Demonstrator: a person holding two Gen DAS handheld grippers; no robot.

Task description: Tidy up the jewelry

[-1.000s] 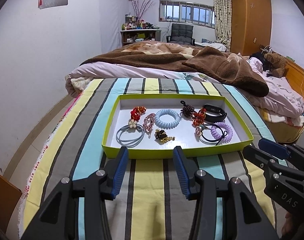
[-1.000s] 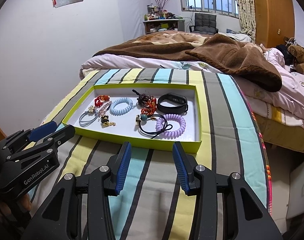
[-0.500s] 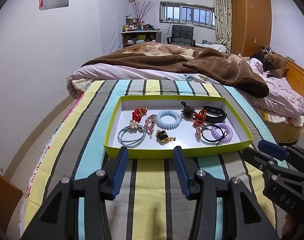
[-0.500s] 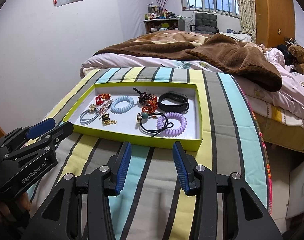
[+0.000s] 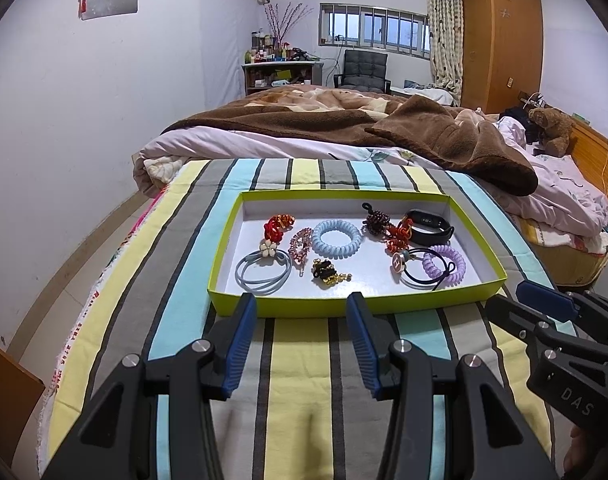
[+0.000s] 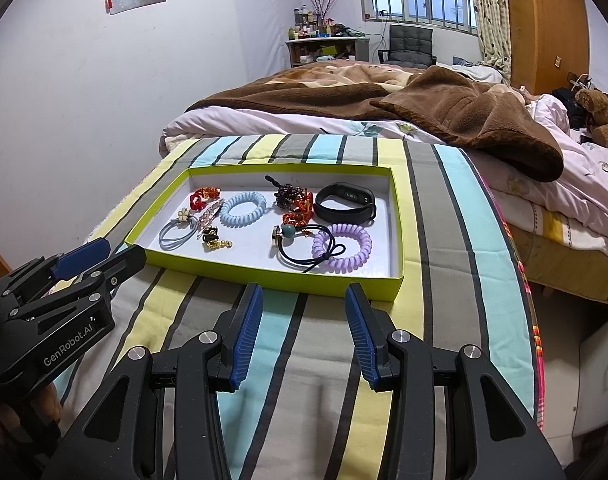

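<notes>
A lime-green tray [image 5: 344, 307] [image 6: 271, 276] with a white floor lies on the striped bedspread. In it lie several pieces: a light blue coil tie [image 5: 336, 239] [image 6: 243, 209], a purple coil tie [image 5: 444, 265] [image 6: 342, 246], a black wristband [image 5: 430, 227] [image 6: 345, 202], a blue elastic with a flower [image 5: 263, 270], red beaded ties [image 5: 277, 226], a pink clip [image 5: 299, 244] and a gold-black charm [image 5: 328, 272]. My left gripper [image 5: 301, 312] [image 6: 83, 264] is open and empty just before the tray's near edge. My right gripper [image 6: 301, 300] [image 5: 544, 304] is open and empty, near the tray's near right corner.
The striped bedspread [image 5: 295, 360] covers the bed end; its left edge drops to the floor. A brown blanket [image 5: 424, 132] and pink quilt lie beyond the tray. A teddy bear [image 5: 550, 128], a wardrobe [image 5: 500, 40] and a desk with a chair stand at the back.
Both grippers have drawn back a little from the tray, which now sits slightly farther off in both views. Nothing in the tray has moved. Both grippers stay open.
</notes>
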